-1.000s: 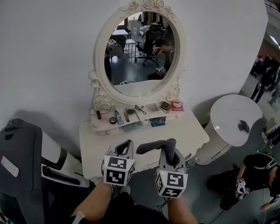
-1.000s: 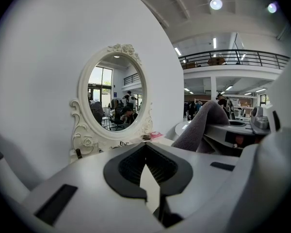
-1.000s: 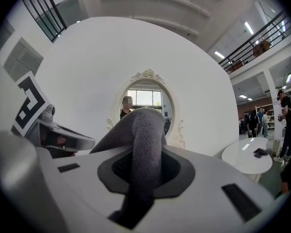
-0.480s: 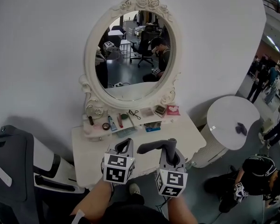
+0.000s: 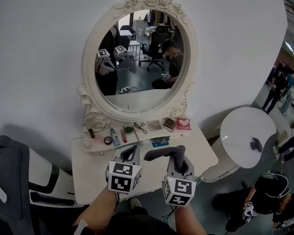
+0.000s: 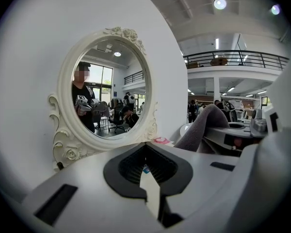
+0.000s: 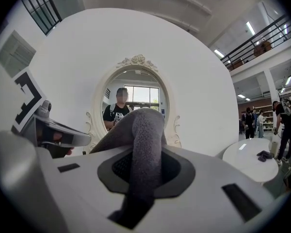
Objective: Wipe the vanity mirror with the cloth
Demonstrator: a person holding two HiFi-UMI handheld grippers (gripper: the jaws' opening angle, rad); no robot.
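Against the wall point(image 5: 34, 58), a vanity mirror point(image 5: 137, 58) tops a table point(image 5: 90, 173).

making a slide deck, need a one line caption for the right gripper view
Right gripper, jaws shut on a grey cloth, facing the oval vanity mirror on the white wall.

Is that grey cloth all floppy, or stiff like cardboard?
Probably floppy: the cloth bends over in a soft hump above the right gripper shut on it. Its surface looks fuzzy, so likely grippy, not slippery. Probably light, since one pinch holds it.
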